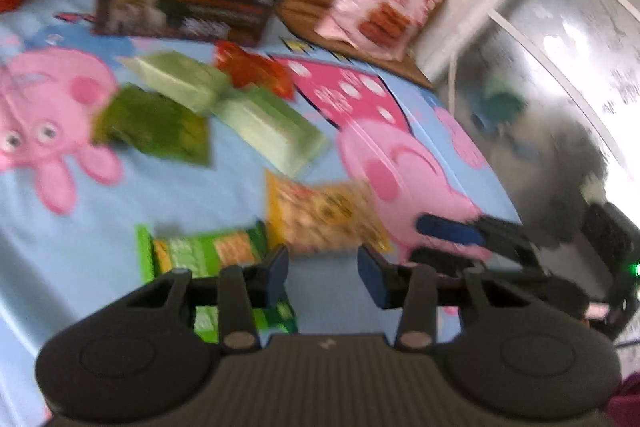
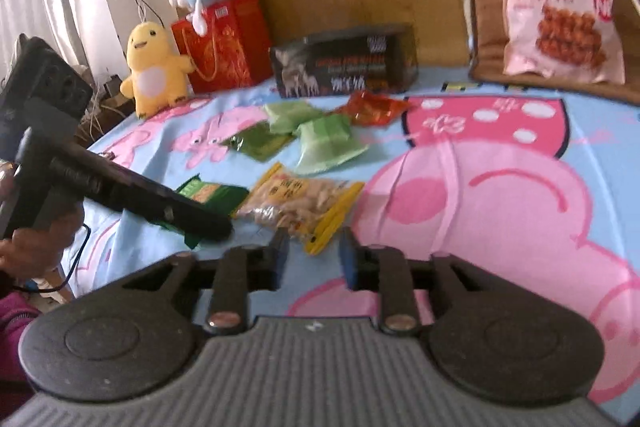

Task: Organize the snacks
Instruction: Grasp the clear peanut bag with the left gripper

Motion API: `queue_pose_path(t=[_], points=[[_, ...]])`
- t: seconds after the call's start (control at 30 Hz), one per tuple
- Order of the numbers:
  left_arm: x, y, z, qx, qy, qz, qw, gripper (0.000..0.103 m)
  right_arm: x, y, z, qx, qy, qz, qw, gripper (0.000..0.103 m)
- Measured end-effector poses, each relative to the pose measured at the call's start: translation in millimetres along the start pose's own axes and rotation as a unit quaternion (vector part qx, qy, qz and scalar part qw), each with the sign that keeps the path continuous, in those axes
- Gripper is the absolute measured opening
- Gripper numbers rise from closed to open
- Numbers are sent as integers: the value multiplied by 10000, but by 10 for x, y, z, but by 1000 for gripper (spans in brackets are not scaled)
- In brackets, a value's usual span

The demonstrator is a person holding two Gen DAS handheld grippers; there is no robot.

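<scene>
Both tongs hover empty over snacks scattered on a cartoon-print sheet.

The left tongs (image 1: 323, 277) and right tongs (image 2: 313, 254) each stand partly open with nothing between the pads. Just ahead of both lie a yellow pack (image 2: 298, 205) and, beside it, a green bar (image 1: 200, 255). Farther back sit pale green packs (image 2: 320, 135), a dark green pack (image 2: 256, 143) and a red pack (image 2: 374, 109), near a black box (image 2: 344, 67). A pink bag (image 2: 560, 3) leans upright at the far right.

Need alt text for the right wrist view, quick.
The right gripper, open and empty, points at a yellow snack bag on a cartoon bedsheet; green packets lie beyond, the left gripper reaches in.
</scene>
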State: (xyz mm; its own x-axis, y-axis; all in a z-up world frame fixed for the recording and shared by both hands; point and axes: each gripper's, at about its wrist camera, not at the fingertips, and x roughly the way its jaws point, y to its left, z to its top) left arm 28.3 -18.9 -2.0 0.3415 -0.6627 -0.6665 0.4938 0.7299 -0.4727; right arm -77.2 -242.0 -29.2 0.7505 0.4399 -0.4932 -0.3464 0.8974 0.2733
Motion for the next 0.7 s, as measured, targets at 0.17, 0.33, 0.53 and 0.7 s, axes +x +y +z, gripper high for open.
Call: queue_pose_path(t=[0.17, 0.33, 0.53, 0.7], points=[[107, 59, 158, -40, 124, 316, 9994, 41, 104, 26, -5, -293, -7, -43, 9996, 51], [282, -152, 166, 377, 311, 192, 9986, 42, 240, 153, -53, -608, 67, -130, 9980, 51], [345, -228, 155, 466, 378, 43, 9982, 24, 332, 241, -54, -838, 100, -379, 9957, 30], [186, -205, 218, 329, 259, -336, 9986, 18, 327, 246, 36, -847, 5, -222, 9962, 14]])
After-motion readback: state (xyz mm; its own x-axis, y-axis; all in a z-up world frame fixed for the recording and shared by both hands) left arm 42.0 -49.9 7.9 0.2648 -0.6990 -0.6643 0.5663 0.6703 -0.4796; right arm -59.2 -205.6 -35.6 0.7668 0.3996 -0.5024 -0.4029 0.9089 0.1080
